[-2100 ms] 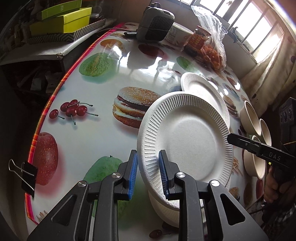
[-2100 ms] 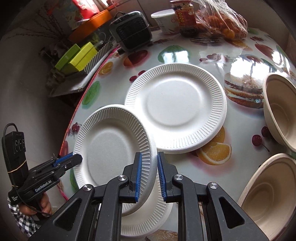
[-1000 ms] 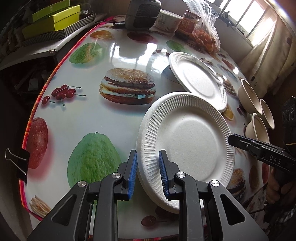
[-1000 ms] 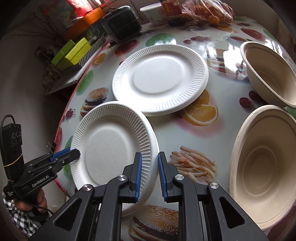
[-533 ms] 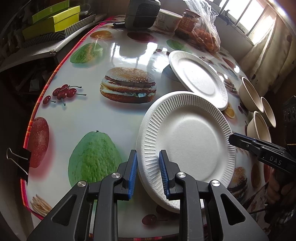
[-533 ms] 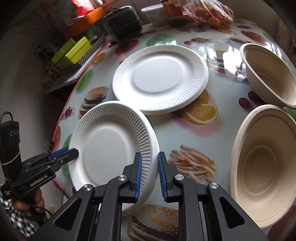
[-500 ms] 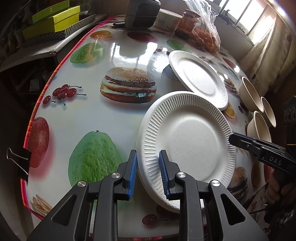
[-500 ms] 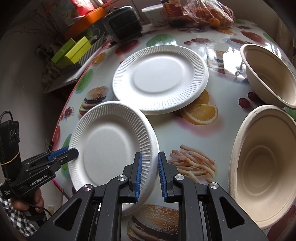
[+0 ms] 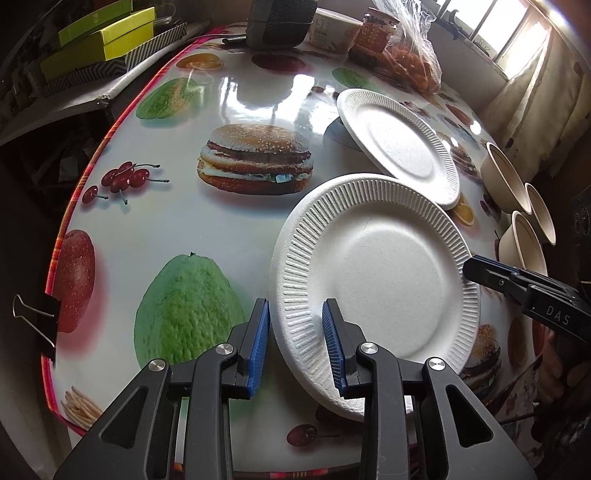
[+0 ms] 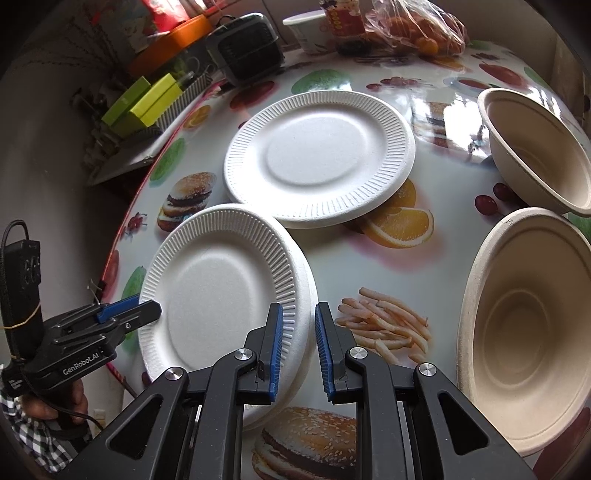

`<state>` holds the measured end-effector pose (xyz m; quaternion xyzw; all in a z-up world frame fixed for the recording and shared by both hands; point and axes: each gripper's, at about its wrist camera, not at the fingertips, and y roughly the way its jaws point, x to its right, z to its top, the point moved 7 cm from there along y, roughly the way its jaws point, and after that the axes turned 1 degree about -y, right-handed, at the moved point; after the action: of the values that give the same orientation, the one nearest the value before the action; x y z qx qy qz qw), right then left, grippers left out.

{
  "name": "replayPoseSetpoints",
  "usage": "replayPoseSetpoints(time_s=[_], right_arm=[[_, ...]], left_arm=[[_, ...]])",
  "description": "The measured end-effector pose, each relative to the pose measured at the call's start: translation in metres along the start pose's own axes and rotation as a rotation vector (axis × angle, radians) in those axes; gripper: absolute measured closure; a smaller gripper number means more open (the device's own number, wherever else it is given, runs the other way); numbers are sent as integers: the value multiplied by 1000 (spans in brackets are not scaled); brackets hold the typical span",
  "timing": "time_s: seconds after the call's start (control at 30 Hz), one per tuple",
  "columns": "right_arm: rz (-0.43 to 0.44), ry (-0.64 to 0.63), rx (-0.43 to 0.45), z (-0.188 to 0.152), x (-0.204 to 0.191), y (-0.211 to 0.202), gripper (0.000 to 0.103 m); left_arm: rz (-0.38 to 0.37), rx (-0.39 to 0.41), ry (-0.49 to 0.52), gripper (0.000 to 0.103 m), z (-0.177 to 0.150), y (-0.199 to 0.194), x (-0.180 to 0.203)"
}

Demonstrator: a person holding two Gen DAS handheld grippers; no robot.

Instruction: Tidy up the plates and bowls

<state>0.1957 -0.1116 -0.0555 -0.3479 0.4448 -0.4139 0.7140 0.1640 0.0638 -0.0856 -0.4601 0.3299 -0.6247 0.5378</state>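
A white ribbed paper plate (image 9: 376,280) is held tilted above the table, gripped from both sides. My left gripper (image 9: 297,338) has its blue pads around the plate's near rim. My right gripper (image 10: 298,336) has its pads around the opposite rim of the same plate (image 10: 221,291). The rim does not fill either gap. A second white plate (image 9: 397,144) lies flat on the table behind it, also in the right wrist view (image 10: 317,158). Three beige bowls sit to the right: one near (image 10: 524,325), one farther (image 10: 535,151), several seen edge-on (image 9: 521,214).
The round table has a glossy fruit-and-burger cloth (image 9: 177,206) with a red edge. At the back stand a black box (image 10: 245,50), a white cup (image 9: 332,31), a jar and a bag of oranges (image 10: 413,26). Yellow-green boxes (image 9: 99,40) lie on a side shelf.
The held plate was lifted off a plate under it and moved back toward the table's near edge. In the last half second it has barely moved.
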Motion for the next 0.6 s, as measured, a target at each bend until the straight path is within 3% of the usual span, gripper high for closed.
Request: replayPoseSetpoints(time_s=[0.43,0.6], right_arm=[[-3,6,8,0,4,-2,83],[-6,2,32,5,4,-11,73]], left_arm=[[-6,11,0,72,1,-4,1],[-20,27,-6,67,6,-10,1]])
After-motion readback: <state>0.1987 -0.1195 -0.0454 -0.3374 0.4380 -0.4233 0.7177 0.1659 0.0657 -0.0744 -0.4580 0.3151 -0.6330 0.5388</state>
